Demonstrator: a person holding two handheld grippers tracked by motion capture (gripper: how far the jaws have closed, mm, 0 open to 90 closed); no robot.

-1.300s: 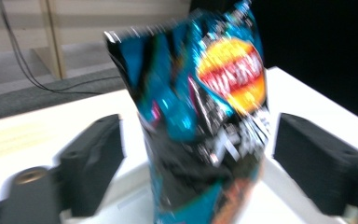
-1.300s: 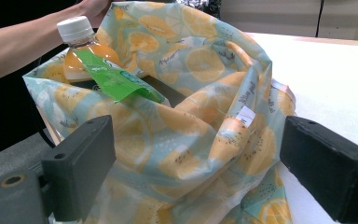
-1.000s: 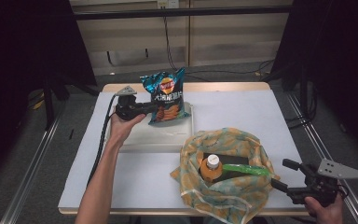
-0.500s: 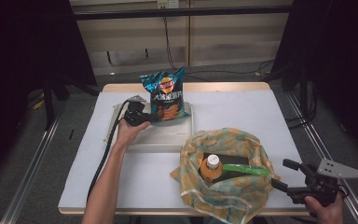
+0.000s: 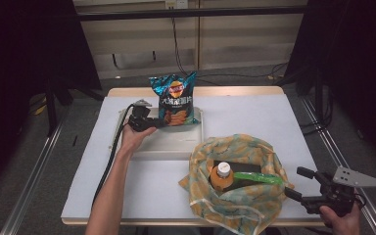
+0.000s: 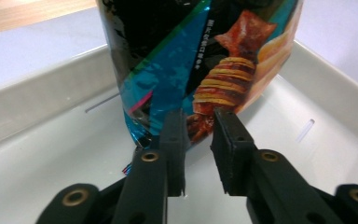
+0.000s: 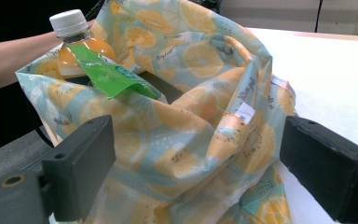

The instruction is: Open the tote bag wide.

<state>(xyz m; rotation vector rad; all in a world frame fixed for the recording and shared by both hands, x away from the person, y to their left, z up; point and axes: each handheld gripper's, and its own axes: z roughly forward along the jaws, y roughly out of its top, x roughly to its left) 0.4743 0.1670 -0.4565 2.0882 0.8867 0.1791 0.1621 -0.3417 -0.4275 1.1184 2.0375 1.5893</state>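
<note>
Chip bag (image 6: 205, 65) top cut off, lower edge behind left gripper (image 6: 198, 147) jaws

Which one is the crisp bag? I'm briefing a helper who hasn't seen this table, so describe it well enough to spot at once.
Start at the white-covered table and find the shallow white plastic tray left of centre. The glossy teal and black crisp bag stands upright at the tray's far end. Unlike the orange-print fabric bag nearer the front, which holds an orange juice bottle, it is shiny foil with pictured crisps.
</note>
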